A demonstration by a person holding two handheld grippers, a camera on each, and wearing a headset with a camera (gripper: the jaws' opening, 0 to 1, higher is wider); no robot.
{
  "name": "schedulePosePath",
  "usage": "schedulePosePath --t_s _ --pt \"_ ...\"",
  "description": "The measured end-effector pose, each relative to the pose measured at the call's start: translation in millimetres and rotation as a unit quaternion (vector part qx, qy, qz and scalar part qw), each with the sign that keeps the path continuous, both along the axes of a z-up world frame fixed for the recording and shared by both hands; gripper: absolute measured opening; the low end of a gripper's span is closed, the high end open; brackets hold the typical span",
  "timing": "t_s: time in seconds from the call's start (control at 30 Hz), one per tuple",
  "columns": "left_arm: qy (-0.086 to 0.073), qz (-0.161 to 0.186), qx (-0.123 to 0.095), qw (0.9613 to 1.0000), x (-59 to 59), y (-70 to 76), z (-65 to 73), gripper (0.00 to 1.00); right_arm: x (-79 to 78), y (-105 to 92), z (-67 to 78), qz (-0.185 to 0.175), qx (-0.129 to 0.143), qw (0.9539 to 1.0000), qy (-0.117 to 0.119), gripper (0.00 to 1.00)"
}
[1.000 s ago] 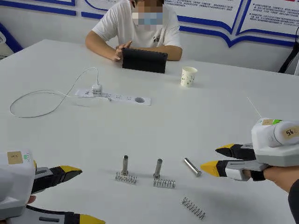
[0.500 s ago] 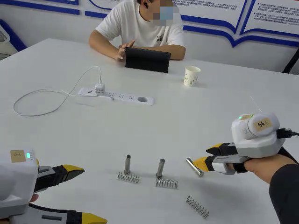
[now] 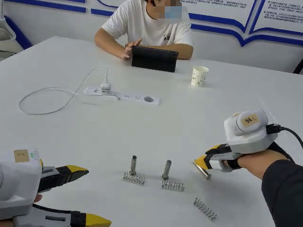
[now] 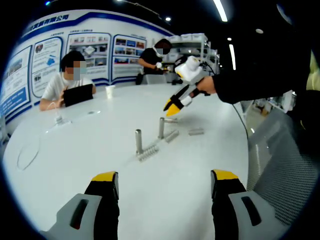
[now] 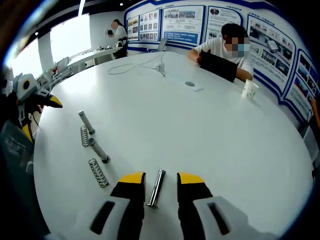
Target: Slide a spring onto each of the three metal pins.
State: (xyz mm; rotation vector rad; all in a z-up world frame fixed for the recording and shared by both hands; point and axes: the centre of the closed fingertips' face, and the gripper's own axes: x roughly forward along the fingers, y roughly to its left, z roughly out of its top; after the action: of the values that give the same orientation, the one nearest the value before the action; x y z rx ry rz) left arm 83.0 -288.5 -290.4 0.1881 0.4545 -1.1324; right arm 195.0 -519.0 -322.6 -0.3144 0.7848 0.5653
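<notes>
**Right tongs straddle the fallen pin; two pins stand, three springs lie loose**

The short polished steel pin (image 5: 155,188) lies flat on the white desk (image 3: 189,118), between the yellow-tipped jaws of the right tongs (image 5: 161,180). A narrow gap shows on each side of it, so the jaws are parted around the pin and not clamped on it.

To its left stand the left upright steel pin (image 3: 133,165) and the right upright steel pin (image 3: 167,169), apart from each other. The first coiled wire spring (image 3: 134,178) lies on its side just beside the base of the left one. The second coiled wire spring (image 3: 173,185) lies likewise by the right one. The third coiled wire spring (image 3: 205,209) lies alone, nearer the person and below the right tongs in the head view.

The left tongs (image 3: 92,195) hover at the near left with jaws spread wide and nothing between them, well apart from the pins. Bare desk lies between them and the upright pins. More bare surface runs beyond the pins to the white power strip (image 3: 124,96) and its thin white cable (image 3: 52,94). In the left gripper view the desk's curved edge runs past behind the right tongs.

The pins are smooth, bright cylinders. The springs are fine, open-wound coils. The desk top is plain and even. At the far side stand a patterned paper cup (image 3: 199,75) and a black tablet (image 3: 154,58) before a seated person (image 3: 147,23).
</notes>
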Motion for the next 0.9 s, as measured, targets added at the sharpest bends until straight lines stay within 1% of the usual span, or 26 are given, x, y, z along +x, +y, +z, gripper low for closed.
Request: schedulePosePath --t_s 0.07,0.1,0.2,0.3,0.5,0.6,0.9 --pt "0.000 0.001 -0.001 1.0000 0.1 0.1 -0.1 0.76 0.3 0.3 -3.8 -0.003 -0.005 1.0000 0.008 0.25" --pt "0.001 0.002 -0.002 1.0000 0.2 0.1 -0.2 0.76 0.8 -0.4 -6.0 -0.005 -0.013 0.9999 0.010 0.23" --pt "0.003 0.004 -0.004 1.0000 -0.1 0.2 -0.4 0.76 1.8 0.2 -11.1 -0.011 -0.013 0.9997 0.020 0.22" --pt "0.004 0.004 -0.004 1.0000 -0.9 0.7 -1.1 0.76 2.1 1.3 -14.6 -0.012 -0.017 0.9995 0.024 0.21" --pt "0.005 0.006 -0.006 1.0000 -0.5 1.8 -0.7 0.75 6.2 1.3 -19.3 -0.021 -0.015 0.9990 0.035 0.17" --pt "0.006 0.007 -0.007 0.9999 -0.2 2.2 -0.9 0.75 6.4 2.8 -23.7 -0.020 -0.019 0.9986 0.045 0.16" --pt "0.009 0.008 -0.009 0.9999 -0.4 3.4 -2.1 0.75 7.4 1.8 -28.9 -0.027 -0.018 0.9977 0.060 0.13"
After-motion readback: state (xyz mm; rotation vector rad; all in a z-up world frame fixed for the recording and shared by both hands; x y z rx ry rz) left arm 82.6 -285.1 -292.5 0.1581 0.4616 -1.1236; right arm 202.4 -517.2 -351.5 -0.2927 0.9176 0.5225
